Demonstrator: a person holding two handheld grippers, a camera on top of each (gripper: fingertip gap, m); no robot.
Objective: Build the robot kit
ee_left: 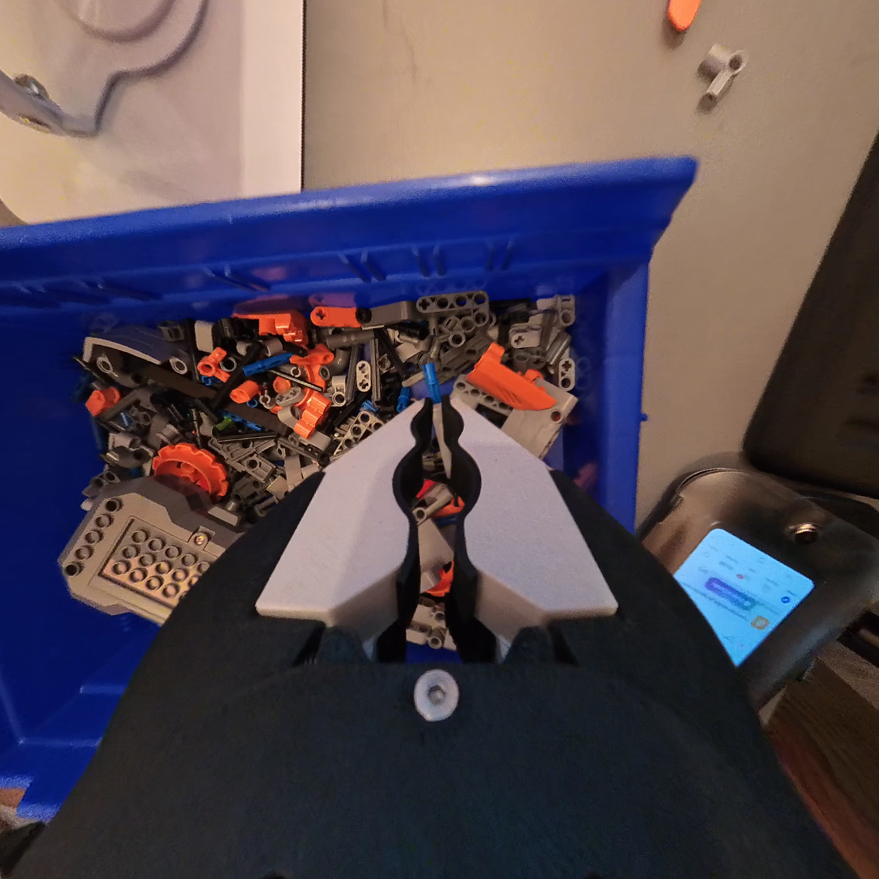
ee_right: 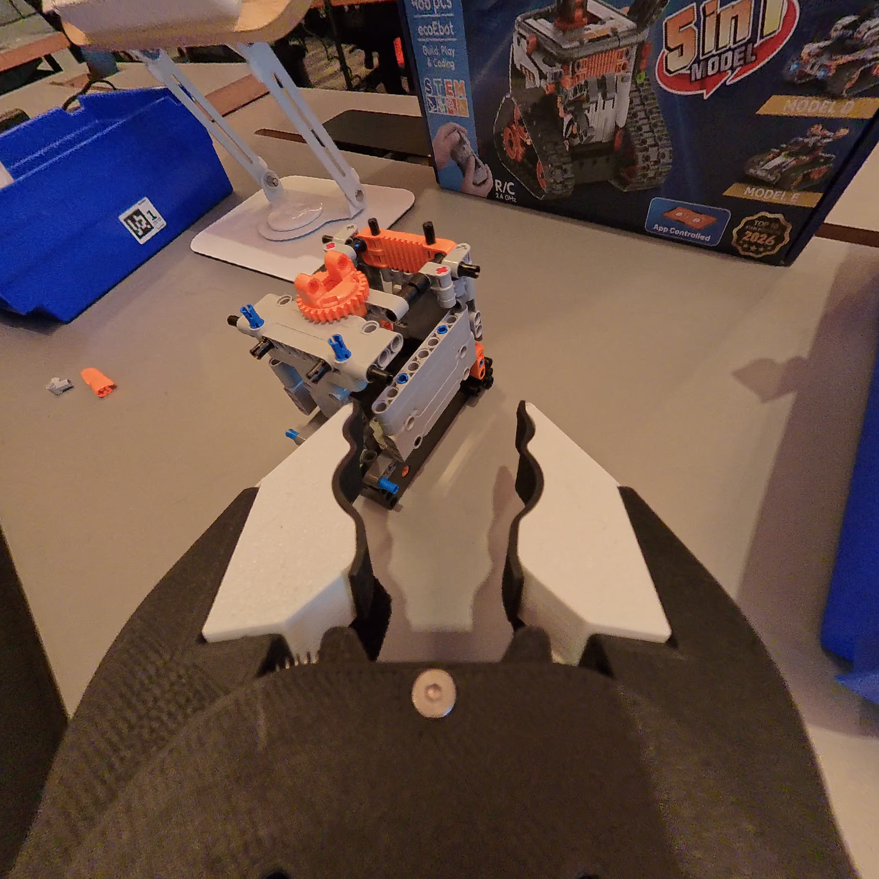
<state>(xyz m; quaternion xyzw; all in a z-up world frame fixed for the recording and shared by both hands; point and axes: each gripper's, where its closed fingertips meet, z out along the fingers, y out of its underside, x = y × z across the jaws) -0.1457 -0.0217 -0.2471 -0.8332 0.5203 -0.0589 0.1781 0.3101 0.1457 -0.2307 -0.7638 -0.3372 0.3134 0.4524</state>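
Note:
My left gripper (ee_left: 434, 404) is shut on a small blue pin (ee_left: 431, 378), which sticks out past the fingertips. It hangs over a blue bin (ee_left: 333, 223) filled with several grey, black, orange and blue building parts. My right gripper (ee_right: 434, 410) is open and empty over the grey table. A partly built model (ee_right: 380, 328) of grey beams, an orange gear and blue pins stands just beyond it, its near corner beside my left finger (ee_right: 309, 475). Whether the finger touches the model I cannot tell.
The blue bin (ee_right: 85, 190) with a square tag stands at the far left. A white stand (ee_right: 295, 209) and a printed toy box (ee_right: 642, 119) stand behind the model. Loose orange (ee_right: 97, 381) and grey (ee_right: 59, 385) parts lie left. A phone (ee_left: 742, 590) lies right of the bin. My right fingertips sit around 50 centimetres from my left ones. From the left gripper's tips to the phone (ee_left: 742, 590) is close to 20 centimetres.

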